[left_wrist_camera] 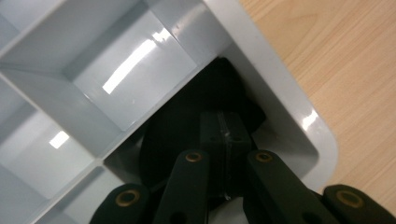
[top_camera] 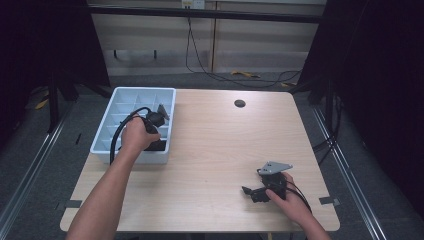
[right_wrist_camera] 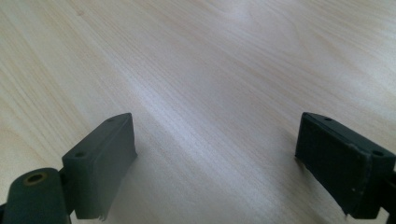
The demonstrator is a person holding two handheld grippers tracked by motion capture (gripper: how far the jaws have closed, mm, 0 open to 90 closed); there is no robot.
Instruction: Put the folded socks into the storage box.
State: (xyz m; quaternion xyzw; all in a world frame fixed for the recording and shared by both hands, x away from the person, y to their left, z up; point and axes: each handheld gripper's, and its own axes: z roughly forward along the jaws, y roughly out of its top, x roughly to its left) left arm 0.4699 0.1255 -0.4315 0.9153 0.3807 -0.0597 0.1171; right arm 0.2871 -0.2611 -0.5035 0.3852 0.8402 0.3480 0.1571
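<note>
High view: wooden table [top_camera: 210, 150] bears a grey divided tray [top_camera: 116, 99] at its left. Left gripper [left_wrist_camera: 224, 135] reaches into the tray's near right corner compartment, jaws pressed together against a black object [left_wrist_camera: 187, 126]. Right gripper [right_wrist_camera: 215, 158] rests near the front right edge, jaws wide, holding nothing.

Bare forearms; each black tool [top_camera: 256, 191] has brass-ringed pivot screws, a black cable, one grey three-cornered plate

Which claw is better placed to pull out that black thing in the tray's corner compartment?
Left. The left claw is already down in the grey tray's corner compartment, jaws closed together right at the black object. The right claw sits open on bare table, well away from the tray.
</note>
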